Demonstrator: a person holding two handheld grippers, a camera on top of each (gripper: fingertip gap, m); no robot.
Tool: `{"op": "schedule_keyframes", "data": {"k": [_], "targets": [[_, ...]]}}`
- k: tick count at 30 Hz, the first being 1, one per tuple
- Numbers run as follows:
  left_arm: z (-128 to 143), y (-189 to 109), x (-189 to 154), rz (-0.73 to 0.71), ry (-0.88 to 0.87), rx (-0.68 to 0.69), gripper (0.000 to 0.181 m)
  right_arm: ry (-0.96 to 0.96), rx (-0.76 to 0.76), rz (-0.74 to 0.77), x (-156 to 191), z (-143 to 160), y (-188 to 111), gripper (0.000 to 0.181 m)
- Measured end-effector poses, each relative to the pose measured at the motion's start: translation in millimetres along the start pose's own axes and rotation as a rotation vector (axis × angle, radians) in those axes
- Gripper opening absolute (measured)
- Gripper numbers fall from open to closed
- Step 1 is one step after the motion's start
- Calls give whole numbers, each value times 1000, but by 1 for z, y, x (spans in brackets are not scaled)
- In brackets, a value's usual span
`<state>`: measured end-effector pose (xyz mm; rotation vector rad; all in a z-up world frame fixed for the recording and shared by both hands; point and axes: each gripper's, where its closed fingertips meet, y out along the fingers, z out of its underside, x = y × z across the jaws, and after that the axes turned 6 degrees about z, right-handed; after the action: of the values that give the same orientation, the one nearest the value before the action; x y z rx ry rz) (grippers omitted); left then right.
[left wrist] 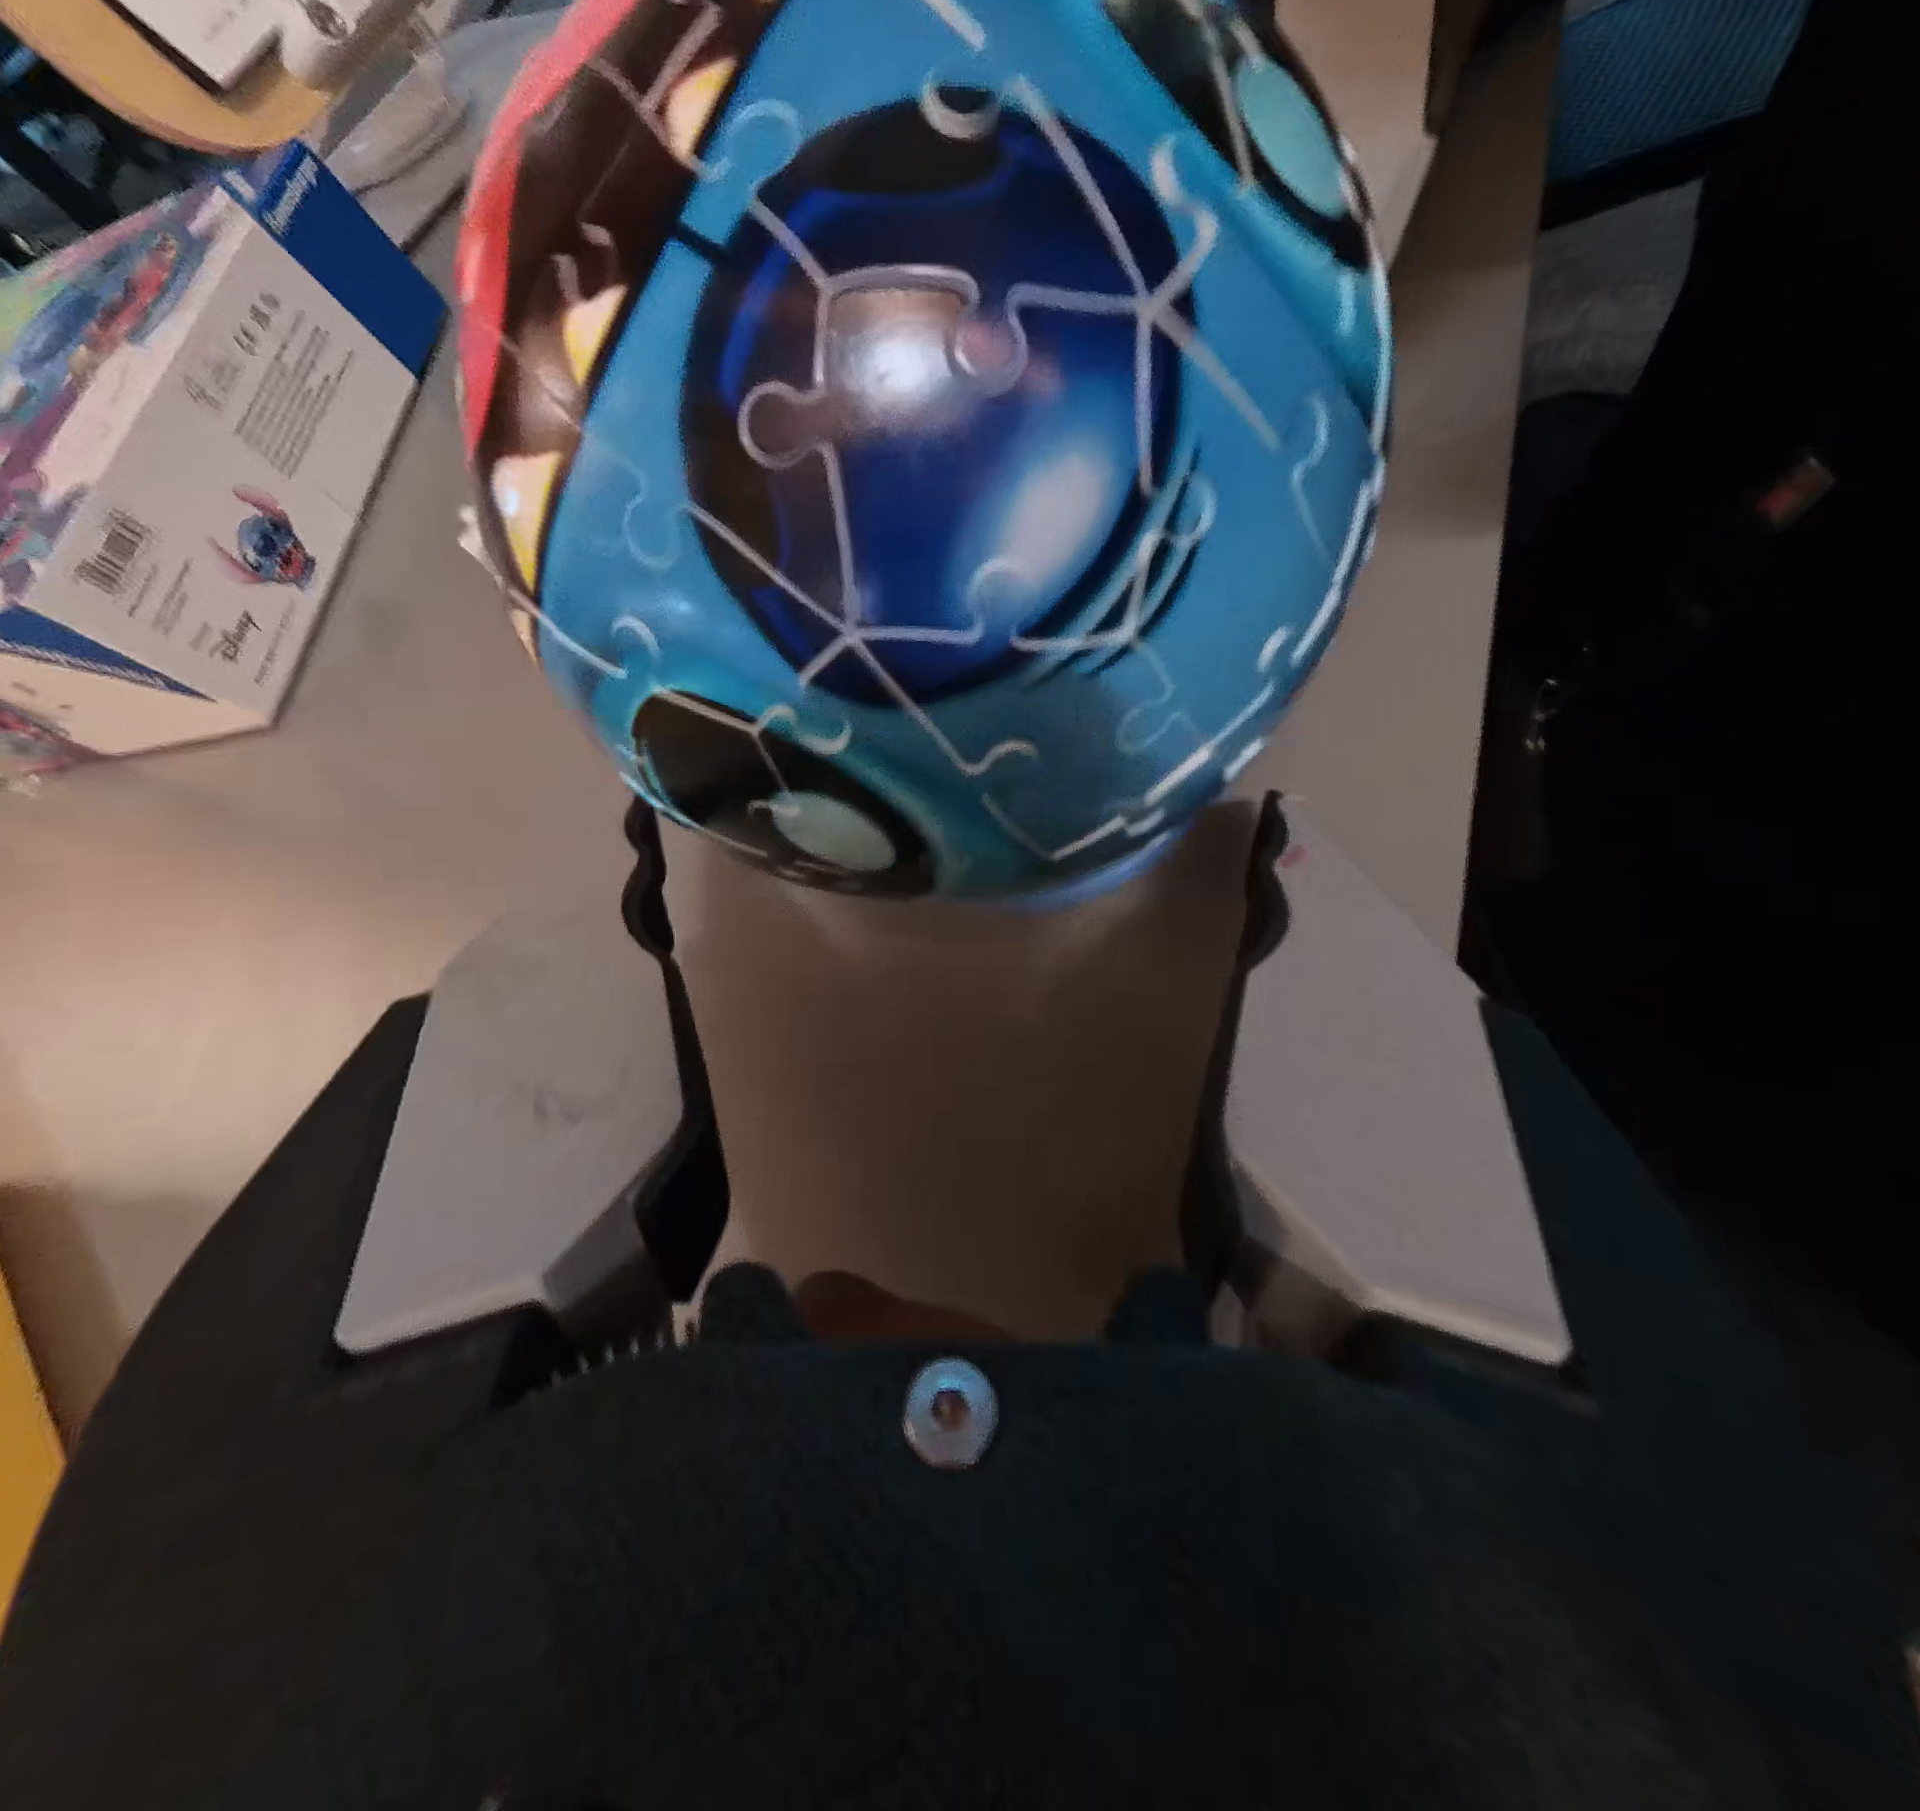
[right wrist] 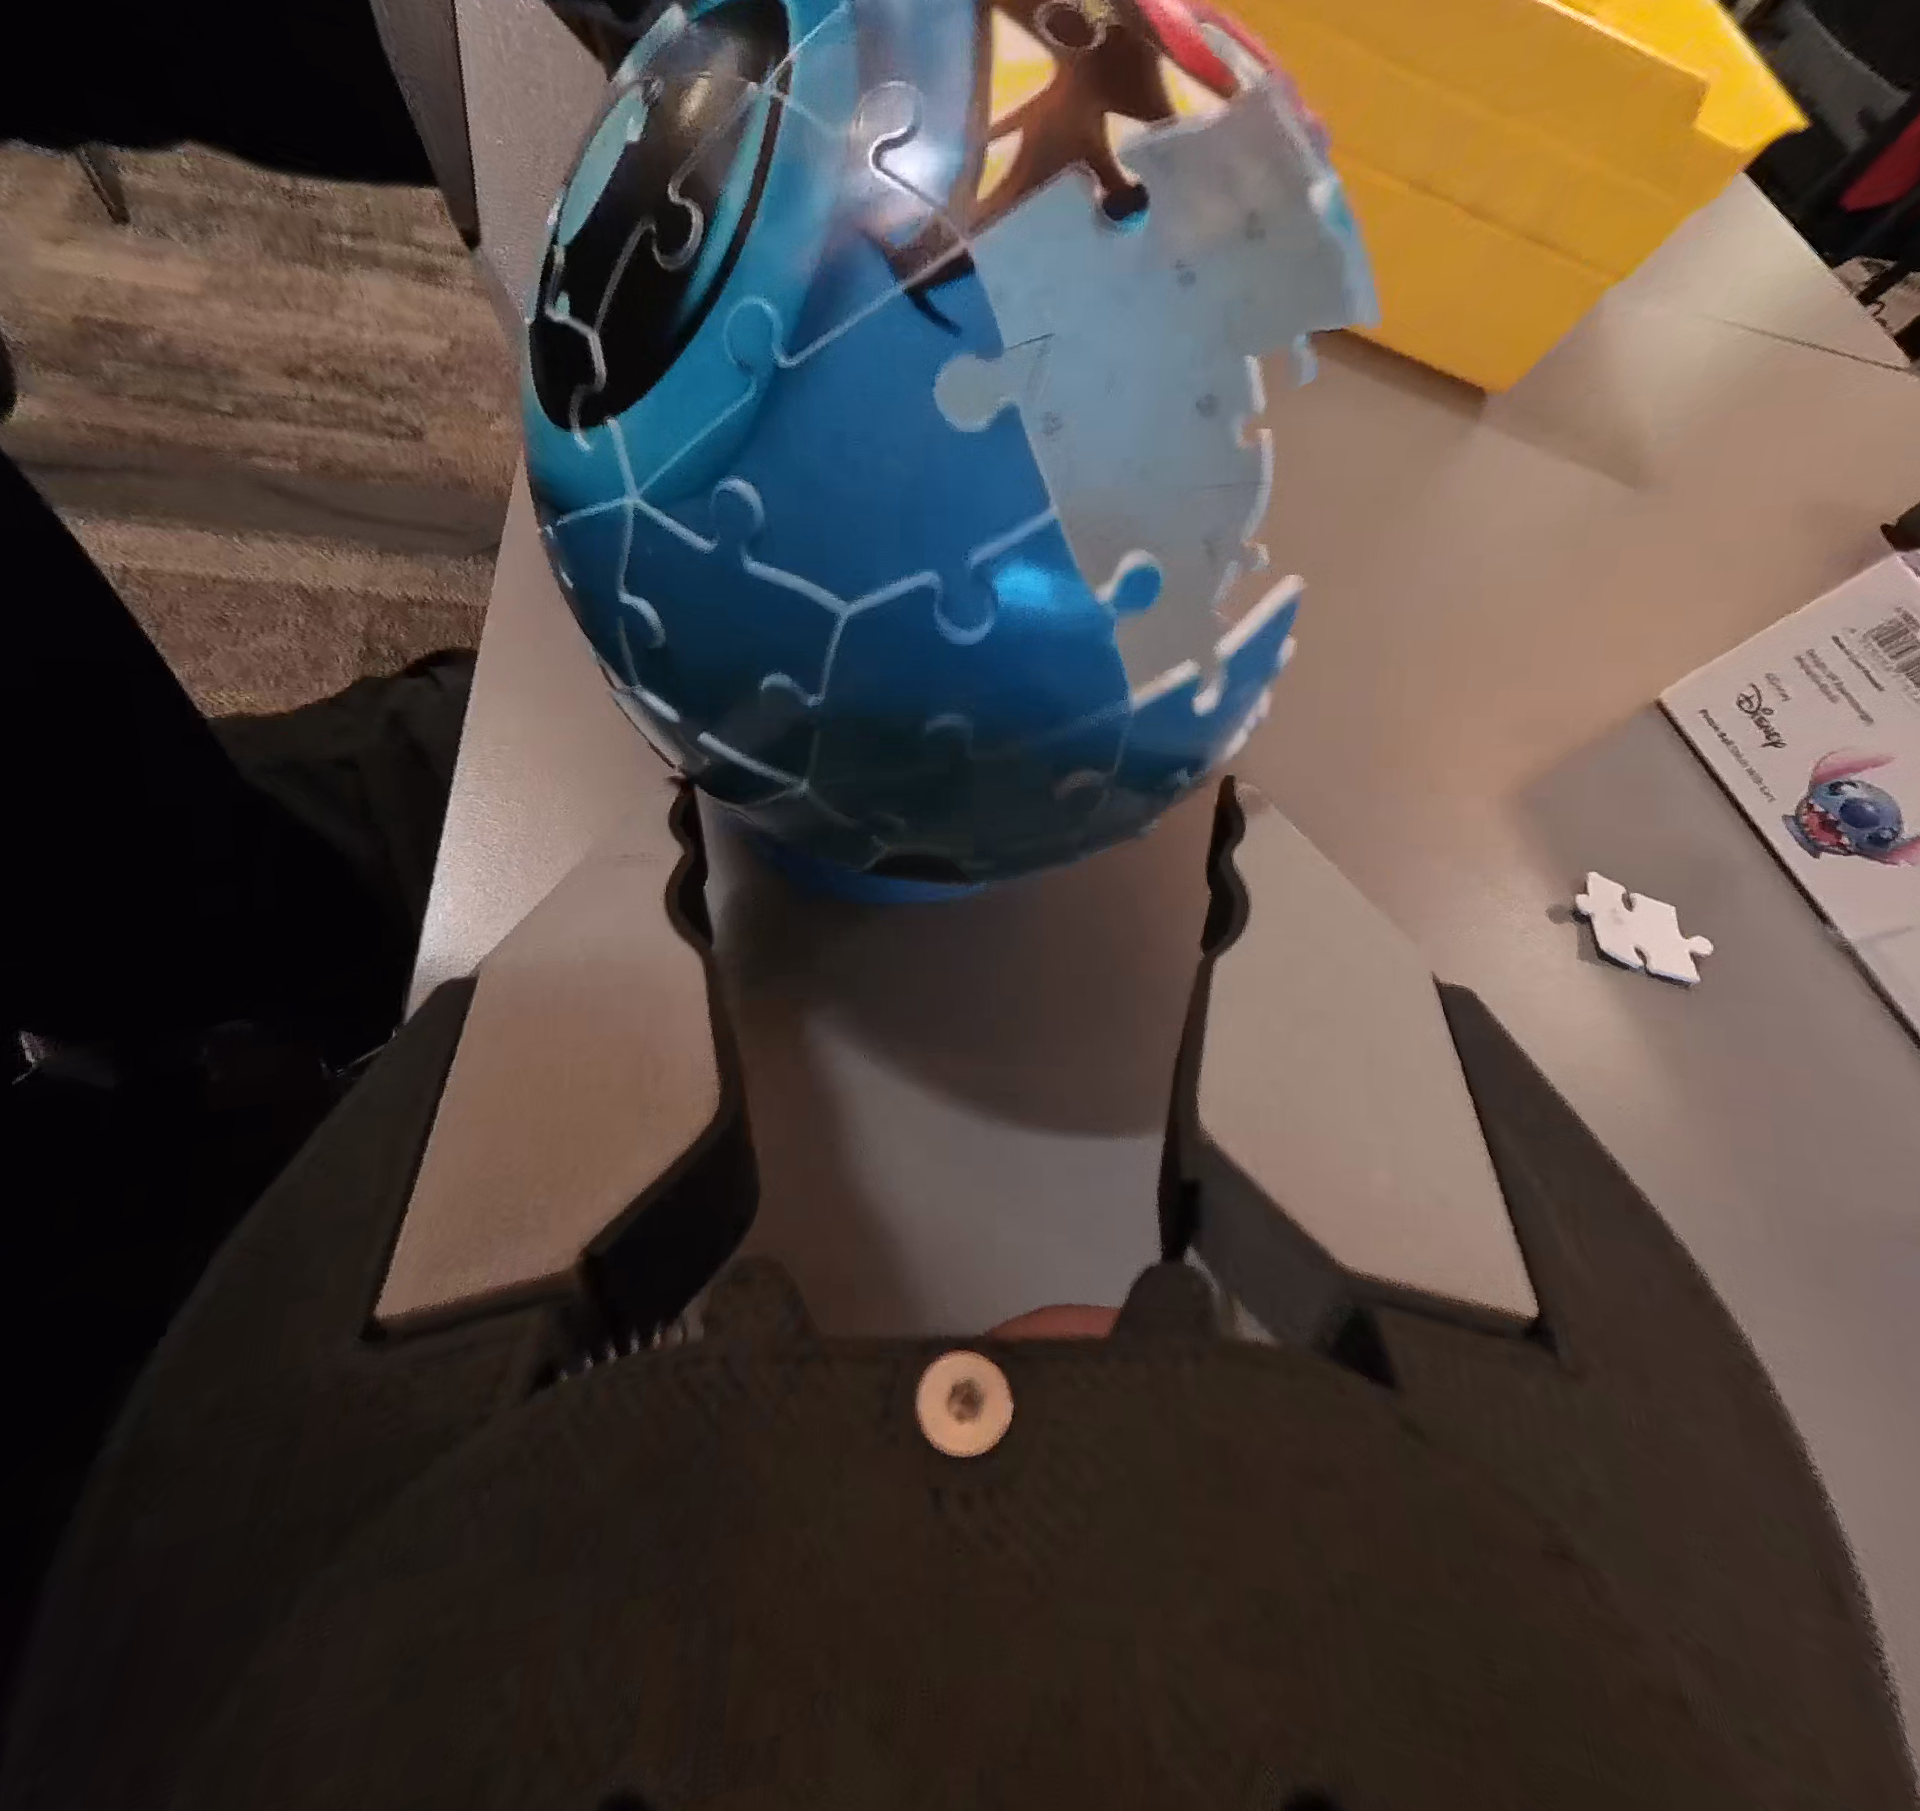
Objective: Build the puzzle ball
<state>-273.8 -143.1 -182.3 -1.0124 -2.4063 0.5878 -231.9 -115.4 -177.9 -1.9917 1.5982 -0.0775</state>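
Note:
The puzzle ball (left wrist: pixel 935 390) is mostly blue with a dark blue oval, black patches and a red and brown area on its left. My left gripper (left wrist: pixel 956 826) has its jaws spread wide, with both fingertips pressed on the ball's near end. In the right wrist view the ball (right wrist: pixel 790 535) shows a jagged open gap on its right with the pale inner side (right wrist: pixel 1143 390) exposed. My right gripper (right wrist: pixel 956 816) clamps its near end the same way. One loose piece (right wrist: pixel 1642 930) lies white side up on the table. Neither gripper shows in the other's view.
The puzzle's white and blue box (left wrist: pixel 208 473) lies on the grey table (left wrist: pixel 312 930) to the left, and shows at the right edge in the right wrist view (right wrist: pixel 1818 743). Yellow bins (right wrist: pixel 1455 151) stand beyond the ball. The table edge and carpet floor (right wrist: pixel 260 359) are at the left. Tip to tip, the grippers are about 7 centimetres apart. Between my right fingertips and the loose piece (right wrist: pixel 1642 930) there is roughly 15 centimetres.

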Motion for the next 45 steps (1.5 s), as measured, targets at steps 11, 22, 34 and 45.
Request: {"op": "schedule_keyframes", "data": {"k": [11, 22, 34, 45], "targets": [[-18, -9, -16, 106, -281, -21, 105, 258, 18, -247, 18, -12, -12, 96], [-3, -4, -43, 215, -459, 100, 96, 648, 96, -583, 29, -16, -32, 92], [-16, -10, -23, 119, -249, -94, 104, 375, -52, -271, 15, -10, -27, 101], [-11, 20, 11, 72, -124, 2, 105, 272, 57, -127, -13, 17, -12, 104]]}}
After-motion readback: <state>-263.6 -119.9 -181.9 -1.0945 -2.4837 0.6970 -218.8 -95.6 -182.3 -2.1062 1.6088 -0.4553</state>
